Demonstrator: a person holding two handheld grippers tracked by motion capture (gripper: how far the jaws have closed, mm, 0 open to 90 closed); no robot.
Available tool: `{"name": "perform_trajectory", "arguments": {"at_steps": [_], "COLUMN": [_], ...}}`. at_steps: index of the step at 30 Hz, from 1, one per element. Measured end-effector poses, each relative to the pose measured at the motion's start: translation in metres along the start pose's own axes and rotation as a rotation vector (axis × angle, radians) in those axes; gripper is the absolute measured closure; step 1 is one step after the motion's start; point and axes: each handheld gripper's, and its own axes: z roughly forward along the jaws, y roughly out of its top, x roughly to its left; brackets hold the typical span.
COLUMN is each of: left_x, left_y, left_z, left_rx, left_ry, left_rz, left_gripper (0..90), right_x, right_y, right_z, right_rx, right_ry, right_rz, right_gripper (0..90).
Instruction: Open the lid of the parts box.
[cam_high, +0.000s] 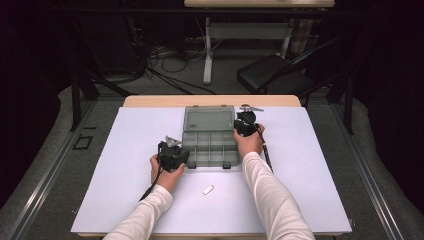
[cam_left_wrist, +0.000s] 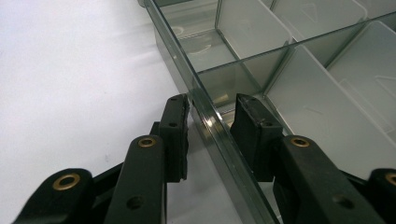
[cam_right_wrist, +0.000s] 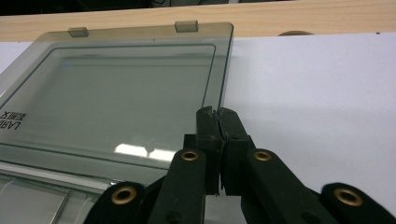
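Lying open, organizer box (cam_high: 210, 142), compartments bare

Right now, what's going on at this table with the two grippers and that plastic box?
A person is working on a clear compartment box lying open on the white table. The left gripper straddles the box's side wall, one of the jaws on each side, not visibly pressing. The right gripper has its jaws shut on the edge of the lid, which lies folded back flat. A small white piece lies nearer the person, untouched.
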Motion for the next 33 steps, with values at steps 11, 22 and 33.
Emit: {"name": "perform_trajectory", "arguments": {"at_steps": [11,22,33], "left_x": [0.000,0.000,0.000], "left_y": [0.000,0.000,0.000], "left_z": [0.000,0.000,0.000], "left_rx": [0.000,-0.001,-0.001], "left_ry": [0.000,0.000,0.000], "left_rz": [0.000,0.001,-0.004], "left_gripper": [65.2,65.1,65.0], "right_x": [0.000,0.002,-0.005], "right_y": [-0.002,-0.004,-0.020], "right_z": [0.001,-0.010,-0.045], "right_rx": [0.007,-0.016,-0.063], "right_ry": [0.001,0.016,0.119], "right_rz": [-0.013,-0.077,-0.103], "right_gripper": [87.8,78.8,63.5]}}
